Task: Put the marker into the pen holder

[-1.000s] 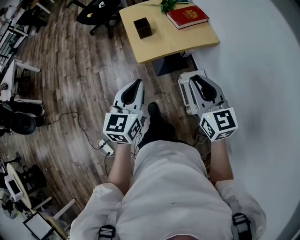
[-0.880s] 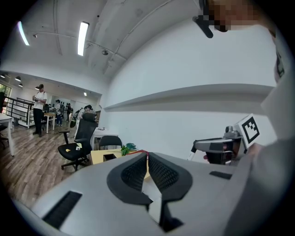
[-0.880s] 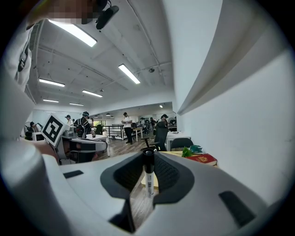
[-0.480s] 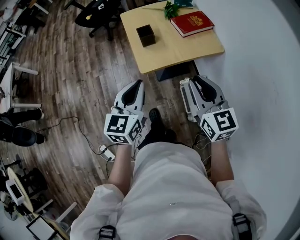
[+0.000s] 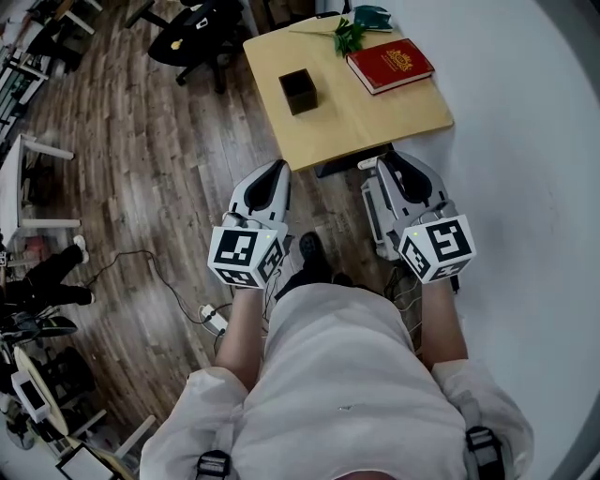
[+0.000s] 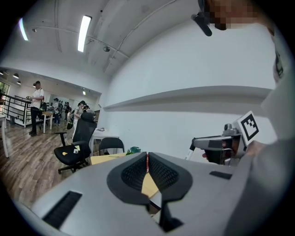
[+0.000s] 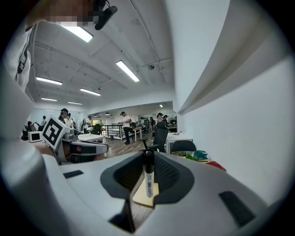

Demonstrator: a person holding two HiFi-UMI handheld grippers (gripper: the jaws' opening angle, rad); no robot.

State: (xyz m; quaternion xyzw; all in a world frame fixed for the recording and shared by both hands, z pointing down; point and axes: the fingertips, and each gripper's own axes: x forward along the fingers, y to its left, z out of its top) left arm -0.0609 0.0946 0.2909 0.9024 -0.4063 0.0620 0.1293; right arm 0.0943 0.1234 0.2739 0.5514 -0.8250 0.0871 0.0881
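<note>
The black square pen holder [image 5: 300, 91] stands on a small light-wood table [image 5: 375, 117] ahead of me, near its left side. My right gripper [image 5: 395, 163] hovers just short of the table's near edge, shut on the marker [image 7: 148, 174]. The marker stands upright between the pads, black cap on top and white barrel below. My left gripper [image 5: 274, 171] is held level beside it over the wood floor, its jaws shut with nothing between them. The right gripper view does not show the holder.
A red book [image 5: 389, 64] and a green plant sprig [image 5: 354, 30] lie at the table's far right. A black office chair [image 5: 192, 19] stands left of the table. A white wall [image 5: 525, 141] runs along the right. A power strip and cable [image 5: 214, 319] lie on the floor.
The table with the holder and book has drawn closer to the grippers in the head view. Both grippers keep the same pose, the marker still clamped.
</note>
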